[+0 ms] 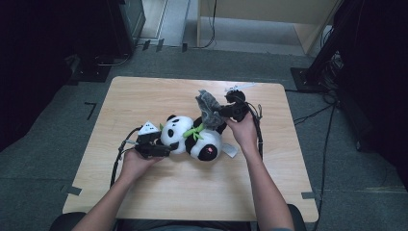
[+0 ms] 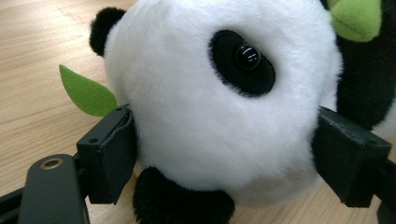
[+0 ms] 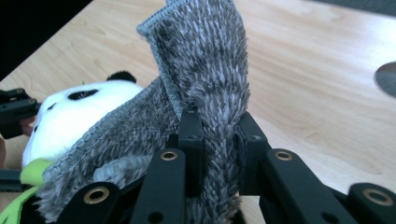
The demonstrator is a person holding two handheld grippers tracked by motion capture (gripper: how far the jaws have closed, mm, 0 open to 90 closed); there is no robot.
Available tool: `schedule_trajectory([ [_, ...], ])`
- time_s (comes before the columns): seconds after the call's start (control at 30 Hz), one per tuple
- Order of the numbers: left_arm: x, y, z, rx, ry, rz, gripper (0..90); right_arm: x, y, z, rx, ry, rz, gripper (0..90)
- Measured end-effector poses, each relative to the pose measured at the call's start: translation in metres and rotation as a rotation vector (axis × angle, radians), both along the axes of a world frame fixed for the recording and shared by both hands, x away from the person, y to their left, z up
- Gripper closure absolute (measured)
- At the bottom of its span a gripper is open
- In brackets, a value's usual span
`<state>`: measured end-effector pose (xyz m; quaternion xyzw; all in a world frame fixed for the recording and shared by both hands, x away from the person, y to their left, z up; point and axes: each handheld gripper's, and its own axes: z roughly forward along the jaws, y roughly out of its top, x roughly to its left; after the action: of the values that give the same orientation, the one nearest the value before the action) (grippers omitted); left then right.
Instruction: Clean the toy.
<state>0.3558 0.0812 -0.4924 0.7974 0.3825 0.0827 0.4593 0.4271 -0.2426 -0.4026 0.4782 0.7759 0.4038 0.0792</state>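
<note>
A black-and-white panda plush [image 1: 192, 139] lies on its side in the middle of the wooden table [image 1: 192, 192], with green leaves [image 1: 194, 131] on its chest. My left gripper [image 1: 165, 140] is shut on the panda's white head [image 2: 210, 116], and its pads press in from both sides [image 2: 224, 154]. My right gripper [image 1: 219, 114] is just behind the panda's body. It is shut on a grey fuzzy cloth [image 1: 207, 107]. The cloth [image 3: 205, 70] stands up from the pinched jaws [image 3: 219, 130] and drapes down onto the panda [image 3: 79, 121].
A white tag [image 1: 230, 150] sticks out beside the panda's feet. Cables trail from both grippers across the table. Dark equipment stands on the floor to the left and right of the table, and a wooden unit [image 1: 269, 19] stands beyond it.
</note>
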Motion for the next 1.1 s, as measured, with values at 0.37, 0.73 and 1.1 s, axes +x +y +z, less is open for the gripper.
schedule_trajectory([
  [0.37,0.001,0.000,0.001,-0.001,0.010,-0.001,15.4,-0.022,-0.010,0.042,0.110,-0.104,0.025,77.6],
  [0.73,0.004,0.000,0.004,0.014,0.027,-0.010,15.2,-0.044,-0.024,0.044,0.051,-0.073,0.041,77.5],
  [1.1,0.006,-0.002,0.003,0.006,0.017,-0.015,15.9,-0.050,-0.024,0.004,0.005,-0.006,0.049,76.1],
])
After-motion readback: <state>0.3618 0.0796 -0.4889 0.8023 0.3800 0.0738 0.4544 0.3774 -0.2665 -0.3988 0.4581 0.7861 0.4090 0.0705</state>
